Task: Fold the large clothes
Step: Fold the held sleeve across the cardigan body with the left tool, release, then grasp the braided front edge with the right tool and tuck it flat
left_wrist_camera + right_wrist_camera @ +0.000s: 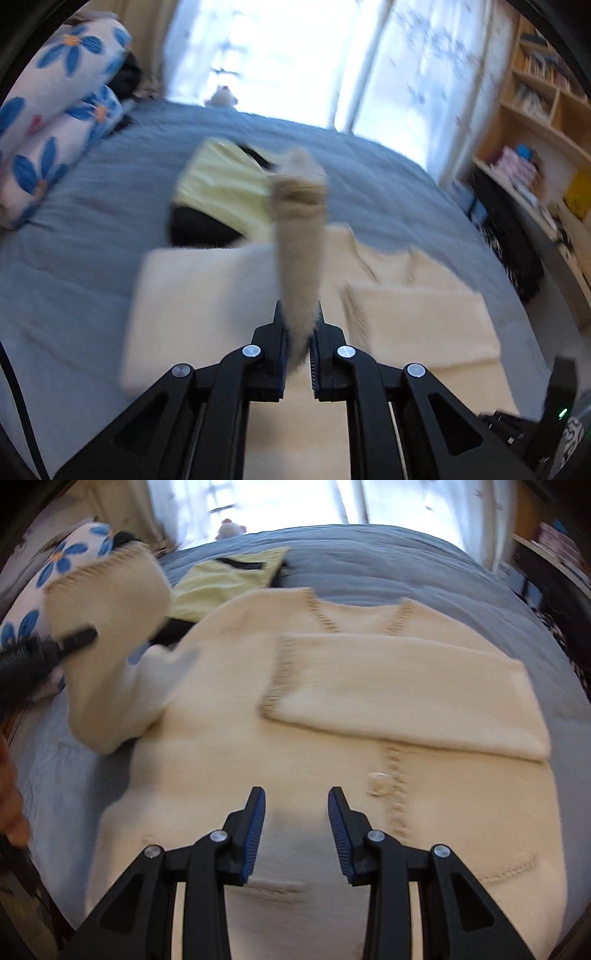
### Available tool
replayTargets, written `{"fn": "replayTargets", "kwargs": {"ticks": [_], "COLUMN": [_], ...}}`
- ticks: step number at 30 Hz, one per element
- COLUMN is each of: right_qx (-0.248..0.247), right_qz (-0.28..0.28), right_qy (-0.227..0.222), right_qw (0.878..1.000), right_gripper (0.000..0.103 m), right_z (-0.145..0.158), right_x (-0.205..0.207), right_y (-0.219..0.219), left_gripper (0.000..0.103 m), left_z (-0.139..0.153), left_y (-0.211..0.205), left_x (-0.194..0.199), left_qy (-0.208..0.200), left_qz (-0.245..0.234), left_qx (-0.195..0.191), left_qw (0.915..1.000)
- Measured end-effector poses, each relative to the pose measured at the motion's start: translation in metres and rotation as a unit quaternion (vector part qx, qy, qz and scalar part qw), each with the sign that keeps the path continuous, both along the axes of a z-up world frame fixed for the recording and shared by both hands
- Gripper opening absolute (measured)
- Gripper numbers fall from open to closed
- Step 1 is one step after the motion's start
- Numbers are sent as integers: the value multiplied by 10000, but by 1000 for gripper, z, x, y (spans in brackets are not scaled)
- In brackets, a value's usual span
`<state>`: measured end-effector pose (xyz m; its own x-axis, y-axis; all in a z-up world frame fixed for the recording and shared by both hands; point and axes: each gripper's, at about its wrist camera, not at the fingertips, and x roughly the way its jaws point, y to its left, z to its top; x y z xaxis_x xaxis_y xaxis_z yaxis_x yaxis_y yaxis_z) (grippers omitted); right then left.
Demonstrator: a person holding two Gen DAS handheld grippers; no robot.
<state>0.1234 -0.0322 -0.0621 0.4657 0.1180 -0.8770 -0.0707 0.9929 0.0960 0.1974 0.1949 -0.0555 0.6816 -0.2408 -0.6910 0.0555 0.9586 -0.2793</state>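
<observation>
Cardigan [229, 738]: cream, flat on bed [369, 554]. Left tool [298, 332] grips raised sleeve [299, 236]; right tool [296, 830] open, empty. Step: sleeve fold. Next: lay sleeve across chest.

Bedroom, daylight. Grey-blue bedspread [369, 173] covered the bed and filled the area ahead of and below both grippers. Beyond the bed, straight ahead, a large bright window [280, 51] with sheer patterned curtains [436, 74] was blown out white and threw cool light over everything. Far ahead on the bed's far edge sat a small plush toy [231, 528], blurred. Ahead-left of the grippers lay white pillows with blue flower print [55, 110]. To the right of the left gripper stood a light wooden bookshelf [546, 99] with books and boxes, its contents blurred.
</observation>
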Motion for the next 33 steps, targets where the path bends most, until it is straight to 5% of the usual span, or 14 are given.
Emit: {"fn": "replayTargets", "kwargs": {"ticks": [6, 9, 11, 13, 20, 23, 33], "right_qx": [227, 353, 488, 624, 1070, 1180, 1537], "right_qz": [-509, -555, -537, -502, -94, 93, 265], "right_qy": [286, 393, 415, 427, 390, 346, 580], "right_qw": [9980, 9971, 9965, 9959, 9934, 9924, 9861], "right_gripper": [35, 35, 35, 35, 36, 46, 46], "right_z": [-16, -23, -26, -27, -24, -21, -27], "right_x": [-7, -9, -8, -4, -1, 1, 38], "right_y": [-60, -73, -79, -78, -54, -42, -14], "left_gripper": [13, 24, 50, 64, 65, 65, 65], "left_z": [-92, -98, -90, -79, -59, -58, -70], "left_y": [-66, -66, -61, -50, -27, -13, 21], "left_x": [9, 3, -3, -14, -49, -59, -78], "left_qy": [1336, 1308, 1302, 1217, 991, 1035, 1163], "left_qz": [-310, -312, -380, -308, -101, 73, 358], "left_qx": [562, 631, 310, 142, 139, 92, -329], "left_qw": [9890, 9889, 9903, 9920, 9949, 9946, 9920]}}
